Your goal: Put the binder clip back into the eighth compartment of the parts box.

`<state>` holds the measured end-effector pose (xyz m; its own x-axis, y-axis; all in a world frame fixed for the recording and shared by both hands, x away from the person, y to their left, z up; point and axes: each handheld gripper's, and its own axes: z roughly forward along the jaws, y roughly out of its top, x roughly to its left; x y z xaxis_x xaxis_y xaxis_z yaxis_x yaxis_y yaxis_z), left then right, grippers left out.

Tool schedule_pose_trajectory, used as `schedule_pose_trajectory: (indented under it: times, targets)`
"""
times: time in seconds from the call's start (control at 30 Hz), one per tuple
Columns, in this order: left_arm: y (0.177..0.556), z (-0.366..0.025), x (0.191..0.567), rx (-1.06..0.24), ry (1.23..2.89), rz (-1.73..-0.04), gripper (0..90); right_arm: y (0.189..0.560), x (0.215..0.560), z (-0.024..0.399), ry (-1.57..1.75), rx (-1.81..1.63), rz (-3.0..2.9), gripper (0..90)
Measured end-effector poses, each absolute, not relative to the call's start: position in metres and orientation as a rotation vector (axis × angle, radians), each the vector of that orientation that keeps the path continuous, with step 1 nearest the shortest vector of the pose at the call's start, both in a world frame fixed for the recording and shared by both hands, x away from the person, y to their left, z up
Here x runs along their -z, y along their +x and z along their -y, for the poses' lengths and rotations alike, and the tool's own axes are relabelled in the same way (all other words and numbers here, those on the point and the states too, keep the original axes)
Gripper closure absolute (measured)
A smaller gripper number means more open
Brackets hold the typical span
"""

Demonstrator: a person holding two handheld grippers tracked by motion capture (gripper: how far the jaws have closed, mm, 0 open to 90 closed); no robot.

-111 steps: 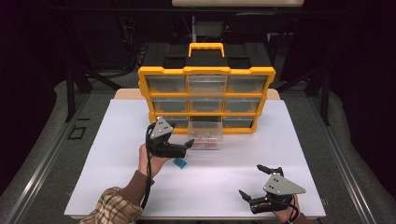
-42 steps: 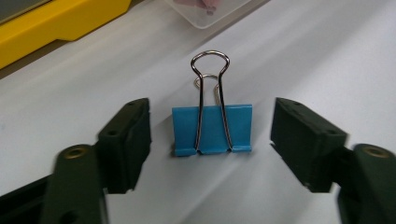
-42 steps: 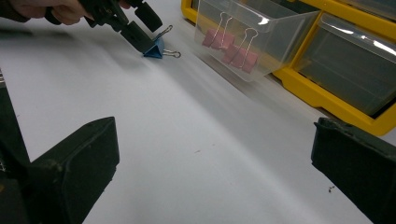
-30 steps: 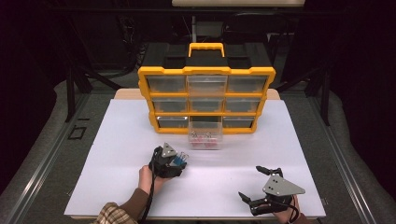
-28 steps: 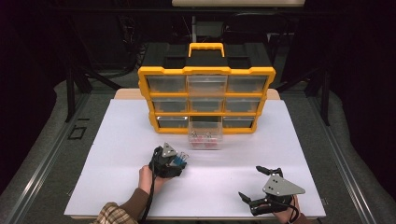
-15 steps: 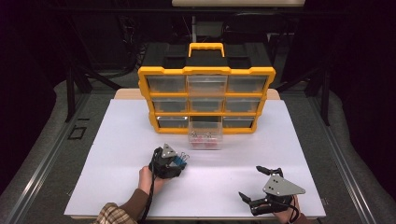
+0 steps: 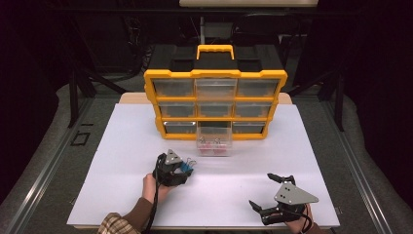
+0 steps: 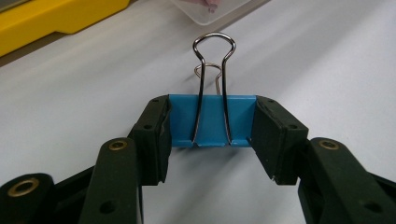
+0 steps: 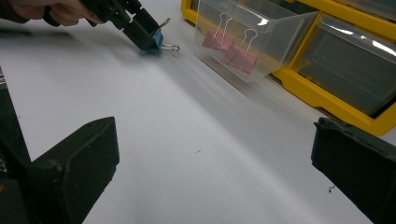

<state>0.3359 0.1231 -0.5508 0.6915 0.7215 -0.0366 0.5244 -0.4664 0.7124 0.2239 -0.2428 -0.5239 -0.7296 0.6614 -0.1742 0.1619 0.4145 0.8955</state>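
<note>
we judge the job about half done: our left gripper (image 8: 211, 140) is clamped on the blue clip (image 8: 212, 120) at the lower middle of the high view, low over the white bench (image 7: 122, 146), while the open drawer (image 7: 214, 141) just above centre, holding pink clips (image 9: 231, 46), waits for it. carrying and dropping remain. the clip is a blue folded body with silver wire loops pointing forward. our right gripper (image 7: 272, 195) rests at lower right, jaws spread and empty.

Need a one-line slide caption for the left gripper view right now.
Left gripper clamps a blue binder clip by its sides on the white table, wire handles pointing away.
</note>
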Motion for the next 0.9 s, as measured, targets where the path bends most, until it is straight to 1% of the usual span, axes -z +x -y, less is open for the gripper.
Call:
schedule_pose_trajectory:
  times: [0.5,0.9]
  targets:
    - [0.340,-0.133,0.539,-0.374,2.152,-0.951,49.5,0.224,0.524,0.243,0.697,-1.291,-2.158,0.5]
    - [0.341,-0.133,0.529,-0.383,2.122,-0.944,49.5,0.224,0.524,0.243,0.700,-1.291,-2.156,0.5]
